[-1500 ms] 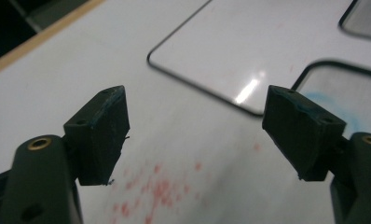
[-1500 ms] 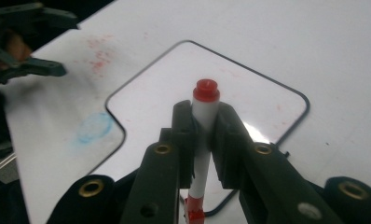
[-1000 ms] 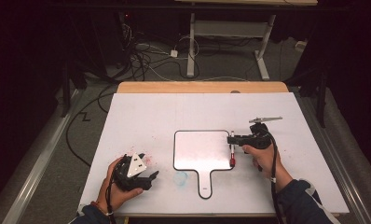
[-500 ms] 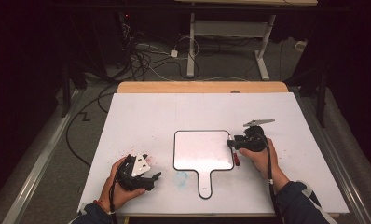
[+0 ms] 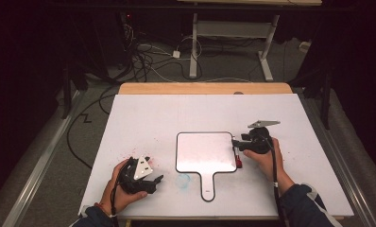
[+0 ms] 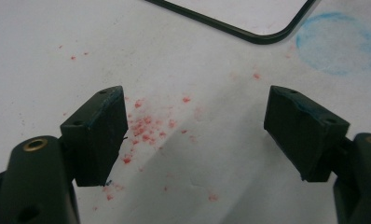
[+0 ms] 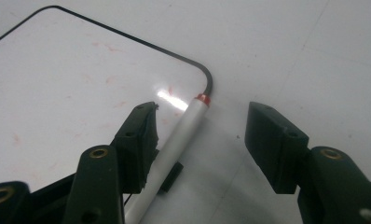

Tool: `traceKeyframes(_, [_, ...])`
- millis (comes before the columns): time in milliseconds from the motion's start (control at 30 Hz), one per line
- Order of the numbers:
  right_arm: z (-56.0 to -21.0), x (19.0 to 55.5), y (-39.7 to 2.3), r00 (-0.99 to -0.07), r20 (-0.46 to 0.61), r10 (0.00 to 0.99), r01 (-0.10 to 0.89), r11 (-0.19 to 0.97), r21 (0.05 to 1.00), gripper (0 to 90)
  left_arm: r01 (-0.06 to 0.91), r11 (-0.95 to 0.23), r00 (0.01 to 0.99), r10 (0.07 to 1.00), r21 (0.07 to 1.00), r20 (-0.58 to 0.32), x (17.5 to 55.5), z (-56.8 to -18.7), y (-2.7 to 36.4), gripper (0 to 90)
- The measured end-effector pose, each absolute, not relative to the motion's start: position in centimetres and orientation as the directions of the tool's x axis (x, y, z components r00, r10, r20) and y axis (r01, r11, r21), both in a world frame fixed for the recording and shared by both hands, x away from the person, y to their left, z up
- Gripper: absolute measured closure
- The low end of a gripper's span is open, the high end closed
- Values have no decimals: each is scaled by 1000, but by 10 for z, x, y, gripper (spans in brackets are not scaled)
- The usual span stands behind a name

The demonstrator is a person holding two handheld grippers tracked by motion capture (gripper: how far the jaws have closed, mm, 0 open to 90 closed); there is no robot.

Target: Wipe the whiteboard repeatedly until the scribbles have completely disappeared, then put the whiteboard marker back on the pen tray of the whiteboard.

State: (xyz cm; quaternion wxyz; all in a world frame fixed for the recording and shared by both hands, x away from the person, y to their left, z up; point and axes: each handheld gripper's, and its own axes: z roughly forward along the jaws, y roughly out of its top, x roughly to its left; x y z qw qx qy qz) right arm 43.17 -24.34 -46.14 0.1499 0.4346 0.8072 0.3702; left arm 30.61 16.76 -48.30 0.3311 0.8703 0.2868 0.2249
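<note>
Opened further over the last half second: right gripper [image 5: 235, 147] jaws, now apart with the marker [image 7: 174, 140] lying loose between them, beside one pad and clear of the other; hand itself in place as before, as is the left hand. Released, by the look of it, at the right edge of the whiteboard [image 5: 205, 151], red end [image 5: 238, 163] toward the near edge of the desk [image 5: 176, 113] in the high view. Body half on the board frame near a rounded corner in the right gripper view, so not lying flat. Left gripper [image 5: 153, 181] resting near the front-left corner of the desk, jaws wide and empty above red specks [image 6: 144, 128], a blue smudge [image 6: 337, 42] just past them.

Risks, as judged: marker rolling off the board rim onto the desk, caused by the round barrel and tilted seat; marker dragged or flicked on withdrawal, caused by the near pad sitting so close; board nudged out of place by a low retreat; fresh smears if ink meets a pad
</note>
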Motion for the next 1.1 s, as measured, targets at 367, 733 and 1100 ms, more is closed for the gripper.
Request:
traceKeyframes(367, [-437, 413, -241, -635, -87, 767, 424, 441, 791, 405, 351, -610, 731, 652, 710, 199, 308, -483, 168, 207])
traceKeyframes(733, [-414, 385, -241, -684, -225, 694, 260, 519, 814, 343, 343, -616, 740, 643, 709, 200, 310, -484, 166, 207])
traceKeyframes(1100, [-406, 344, -271, -665, -271, 696, 169, 494, 853, 274, 347, -610, 736, 648, 712, 196, 311, -484, 166, 207])
